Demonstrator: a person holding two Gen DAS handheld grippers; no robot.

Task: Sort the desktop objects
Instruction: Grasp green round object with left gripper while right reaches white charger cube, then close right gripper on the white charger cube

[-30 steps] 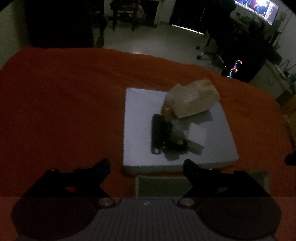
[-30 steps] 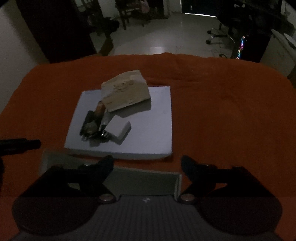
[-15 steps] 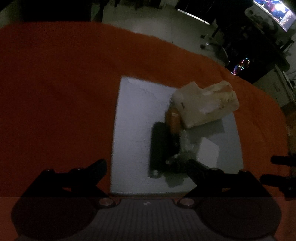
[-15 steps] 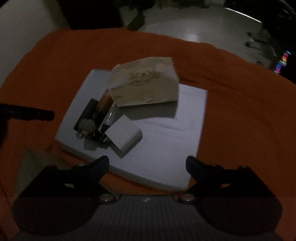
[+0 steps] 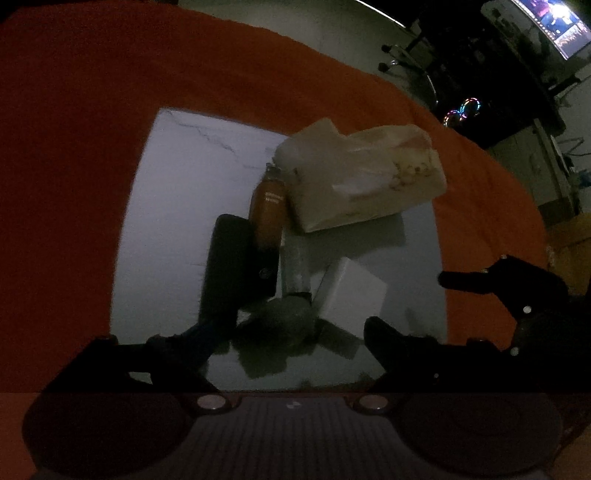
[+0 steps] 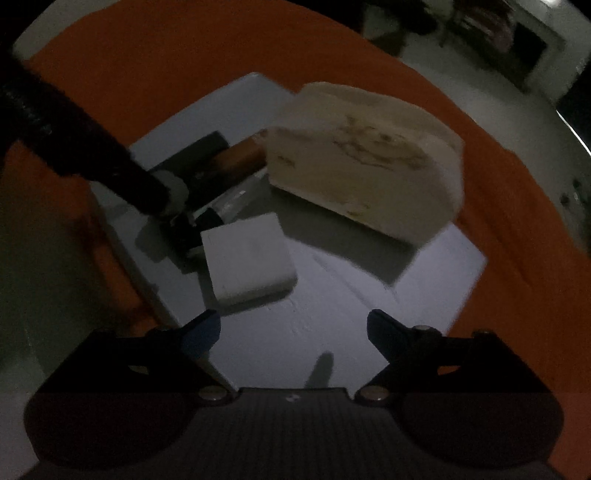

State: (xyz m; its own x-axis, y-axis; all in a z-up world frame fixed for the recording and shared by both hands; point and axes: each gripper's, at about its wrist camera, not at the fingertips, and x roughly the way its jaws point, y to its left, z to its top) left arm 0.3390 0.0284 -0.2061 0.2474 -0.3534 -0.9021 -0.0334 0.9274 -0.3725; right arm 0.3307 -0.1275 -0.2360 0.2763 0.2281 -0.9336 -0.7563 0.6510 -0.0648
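A pale grey board (image 5: 177, 177) (image 6: 369, 314) lies on the orange cloth. On it are a cream tissue pack (image 5: 362, 177) (image 6: 365, 155), an orange tube (image 5: 267, 206) (image 6: 240, 157), a black flat case (image 5: 229, 266), a clear tube (image 5: 295, 269), a white box (image 5: 351, 291) (image 6: 247, 254) and a grey round lump (image 5: 280, 321). My left gripper (image 5: 280, 332) is open, its jaws on either side of the lump. My right gripper (image 6: 293, 328) is open and empty, low over the board just right of the white box.
The orange cloth (image 5: 74, 147) covers the table all around the board. The right gripper shows at the left wrist view's right edge (image 5: 517, 295); the left gripper crosses the right wrist view's upper left (image 6: 74, 140). Floor, chairs and a lit screen (image 5: 557, 22) lie beyond.
Both grippers have moved forward and down onto the board. The left one now straddles the round lump; the right one has closed in on the white box.
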